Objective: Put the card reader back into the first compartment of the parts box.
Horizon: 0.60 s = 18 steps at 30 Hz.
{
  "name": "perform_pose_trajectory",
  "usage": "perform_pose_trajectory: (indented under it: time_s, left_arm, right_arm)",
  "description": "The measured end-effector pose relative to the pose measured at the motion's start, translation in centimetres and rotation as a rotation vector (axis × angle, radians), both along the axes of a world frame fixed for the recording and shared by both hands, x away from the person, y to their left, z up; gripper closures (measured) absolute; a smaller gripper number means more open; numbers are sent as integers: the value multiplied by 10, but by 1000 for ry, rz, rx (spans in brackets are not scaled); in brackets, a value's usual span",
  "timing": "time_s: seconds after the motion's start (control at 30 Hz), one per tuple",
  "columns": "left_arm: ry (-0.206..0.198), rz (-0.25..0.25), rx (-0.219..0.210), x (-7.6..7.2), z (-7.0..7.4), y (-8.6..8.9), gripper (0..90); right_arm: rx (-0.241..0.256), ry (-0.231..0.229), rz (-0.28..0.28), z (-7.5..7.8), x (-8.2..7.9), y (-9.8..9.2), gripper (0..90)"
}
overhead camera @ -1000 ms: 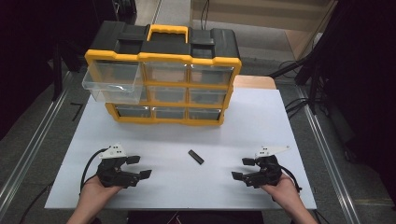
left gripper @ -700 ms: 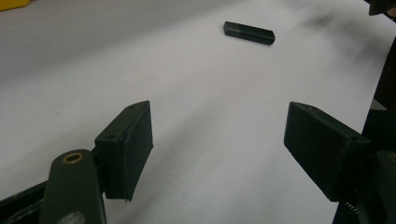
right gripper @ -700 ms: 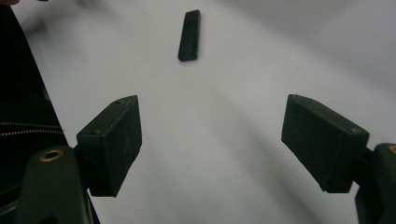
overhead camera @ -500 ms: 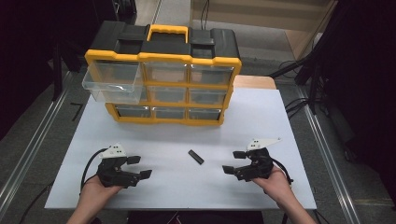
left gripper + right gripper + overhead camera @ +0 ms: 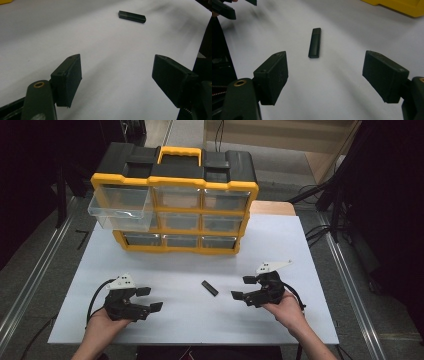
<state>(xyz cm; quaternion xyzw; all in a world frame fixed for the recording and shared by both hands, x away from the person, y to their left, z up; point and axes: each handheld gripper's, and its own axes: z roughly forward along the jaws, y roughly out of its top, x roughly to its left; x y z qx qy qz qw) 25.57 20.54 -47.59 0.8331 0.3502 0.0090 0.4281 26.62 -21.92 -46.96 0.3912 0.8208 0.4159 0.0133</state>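
A small black stick (image 5: 210,288) lies flat on the white table top (image 5: 280,245), between the two hands. My right gripper (image 5: 243,288) stands open just to its right, jaws pointing at it; in the right gripper view the black stick (image 5: 314,42) lies ahead, between the wide-apart jaws (image 5: 327,75). My left gripper (image 5: 149,299) rests open near the front left, farther from the stick. In the left gripper view the black stick (image 5: 132,16) lies far ahead, and nothing sits between the left gripper's jaws (image 5: 117,77).
A yellow and black drawer organiser (image 5: 175,200) stands at the back of the table. Its top left clear drawer (image 5: 120,209) is pulled out. Metal rails (image 5: 35,280) run along both table sides, and cables (image 5: 320,232) lie at the right.
My right gripper has moved left and forward toward the black stick. The left gripper has stayed in place.
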Motion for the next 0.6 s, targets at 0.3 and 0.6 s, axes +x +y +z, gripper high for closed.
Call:
perform_pose_trajectory:
  time_s: [0.3, 0.6]
  left_arm:
    - [3, -3, 2, 0, 0, 0, 254]
    - [10, -10, 3, 0, -1, 0, 254]
  right_arm:
    - [-6, 0, 0, 1, 9, 11, 195]
    - [-14, 5, 2, 2, 20, 25, 198]
